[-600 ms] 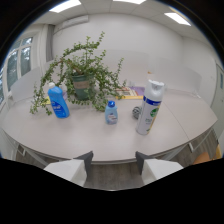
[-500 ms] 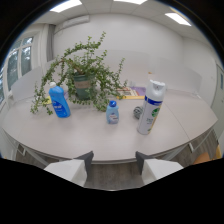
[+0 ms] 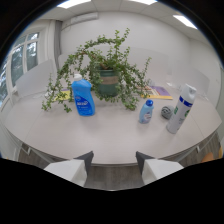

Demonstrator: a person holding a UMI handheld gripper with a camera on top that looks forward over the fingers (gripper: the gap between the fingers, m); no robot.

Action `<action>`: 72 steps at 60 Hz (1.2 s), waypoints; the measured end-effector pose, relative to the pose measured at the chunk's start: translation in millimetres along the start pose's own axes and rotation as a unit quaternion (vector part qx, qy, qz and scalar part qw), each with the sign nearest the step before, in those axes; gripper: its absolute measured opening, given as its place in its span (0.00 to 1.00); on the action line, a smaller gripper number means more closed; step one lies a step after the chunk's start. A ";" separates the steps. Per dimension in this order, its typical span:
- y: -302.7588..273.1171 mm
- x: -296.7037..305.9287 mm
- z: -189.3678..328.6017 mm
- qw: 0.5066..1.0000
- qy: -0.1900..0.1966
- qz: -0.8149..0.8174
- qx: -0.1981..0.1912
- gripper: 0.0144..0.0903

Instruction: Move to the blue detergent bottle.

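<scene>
A bright white-walled room fills the view, with ceiling light panels (image 3: 79, 3) along the top of the frame and windows (image 3: 21, 62) at the left edge. Across the middle of the frame runs a pale round table (image 3: 107, 137), its near rim curving along the lower part of the picture just above the gripper.

The largest thing on the table is a potted plant (image 3: 104, 70) in a dark green pot, standing slightly left of centre in the upper half, with long leafy stems trailing out to both sides and down to the tabletop.

Left of centre stands the blue detergent bottle (image 3: 83, 97), upright with a white cap, just in front of the plant's left-hand stems and well beyond the fingers.

Toward the right edge stands a tall white spray bottle (image 3: 181, 108) with a blue band, leaning in the wide-angle view. Behind it, flat on the table, lies some paper (image 3: 161, 92) in purple and yellow.

Right of centre is a small light-blue bottle (image 3: 146, 111), upright, and just to its right a small grey round object (image 3: 166, 112), too small to make out.

At the bottom centre the gripper (image 3: 113, 165) shows its two pale fingers (image 3: 75, 167) spread apart with nothing between them, short of the table's near rim.
</scene>
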 end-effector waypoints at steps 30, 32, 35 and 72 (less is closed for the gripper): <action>-29.7 -132.7 92.4 1.000 -0.010 -0.011 0.014 0.92; -33.5 -133.4 100.4 1.000 -0.007 -0.012 0.017 0.92; -38.1 -135.0 111.1 1.000 -0.003 -0.016 0.020 0.92; -68.9 -131.1 196.2 0.999 0.012 -0.019 0.029 0.92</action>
